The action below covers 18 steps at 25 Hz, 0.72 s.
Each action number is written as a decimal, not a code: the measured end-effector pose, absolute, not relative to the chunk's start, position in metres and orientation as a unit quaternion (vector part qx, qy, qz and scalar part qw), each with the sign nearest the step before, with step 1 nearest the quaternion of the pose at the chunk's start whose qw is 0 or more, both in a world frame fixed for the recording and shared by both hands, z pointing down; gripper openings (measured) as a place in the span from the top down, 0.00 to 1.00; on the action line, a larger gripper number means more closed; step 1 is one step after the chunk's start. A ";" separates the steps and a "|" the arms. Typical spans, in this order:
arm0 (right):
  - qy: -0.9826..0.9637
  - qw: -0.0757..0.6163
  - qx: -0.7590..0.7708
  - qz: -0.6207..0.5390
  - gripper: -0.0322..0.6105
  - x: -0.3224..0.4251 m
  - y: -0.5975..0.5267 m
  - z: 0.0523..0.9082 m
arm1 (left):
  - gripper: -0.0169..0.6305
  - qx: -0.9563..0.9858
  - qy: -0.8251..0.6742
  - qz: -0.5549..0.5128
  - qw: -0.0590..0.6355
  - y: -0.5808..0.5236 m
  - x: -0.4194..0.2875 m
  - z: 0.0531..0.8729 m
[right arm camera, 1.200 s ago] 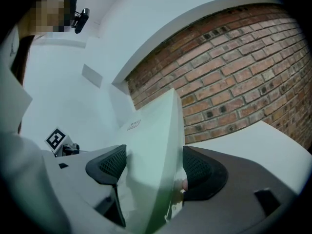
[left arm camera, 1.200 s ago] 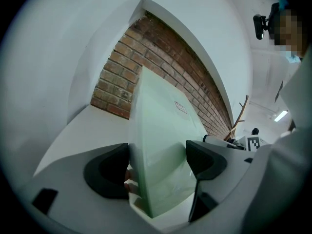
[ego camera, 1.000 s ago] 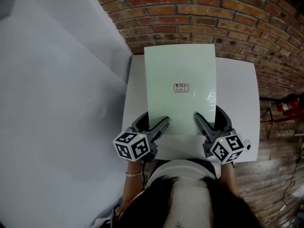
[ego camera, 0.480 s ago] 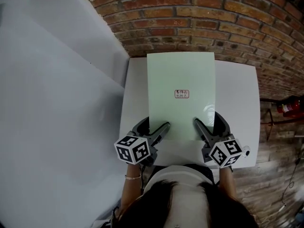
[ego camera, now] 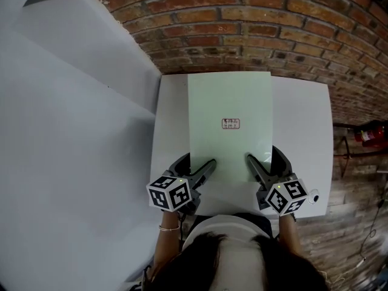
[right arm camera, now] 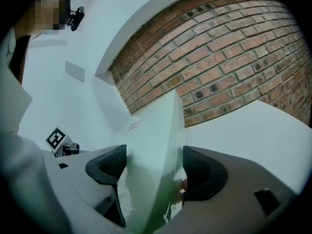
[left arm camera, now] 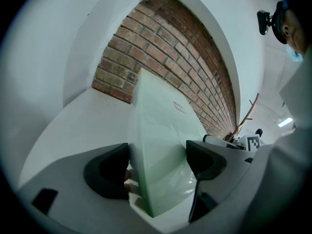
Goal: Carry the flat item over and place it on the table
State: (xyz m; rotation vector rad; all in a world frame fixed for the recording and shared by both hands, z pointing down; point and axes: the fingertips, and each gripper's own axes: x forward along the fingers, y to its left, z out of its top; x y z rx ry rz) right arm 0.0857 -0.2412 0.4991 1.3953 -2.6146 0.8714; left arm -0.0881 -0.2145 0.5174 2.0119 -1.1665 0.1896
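The flat item is a pale green board (ego camera: 229,102) with a small label at its middle. It hangs over the white table (ego camera: 303,132), its far edge level with the table's far edge by the brick wall. My left gripper (ego camera: 197,164) is shut on the board's near left corner and my right gripper (ego camera: 267,161) on its near right corner. In the left gripper view the board (left arm camera: 161,126) stands edge-on between the two jaws of the gripper (left arm camera: 157,162). The right gripper view shows the same board (right arm camera: 156,130) clamped in its gripper (right arm camera: 151,167). Whether the board touches the table cannot be told.
A brick wall (ego camera: 254,35) runs right behind the table. A white wall panel (ego camera: 73,132) fills the left side. A red fire extinguisher (ego camera: 368,133) stands on the wooden floor (ego camera: 357,223) to the right of the table.
Both grippers have carried the board forward over the table. Its far edge, which overlapped the brick wall in the view, now lines up with the table's far edge. Both grips are unchanged.
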 end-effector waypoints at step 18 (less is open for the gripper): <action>-0.833 0.048 0.452 0.316 0.39 0.089 -0.251 0.533 | 0.40 0.773 -0.455 0.091 0.432 -0.223 -0.084 0.551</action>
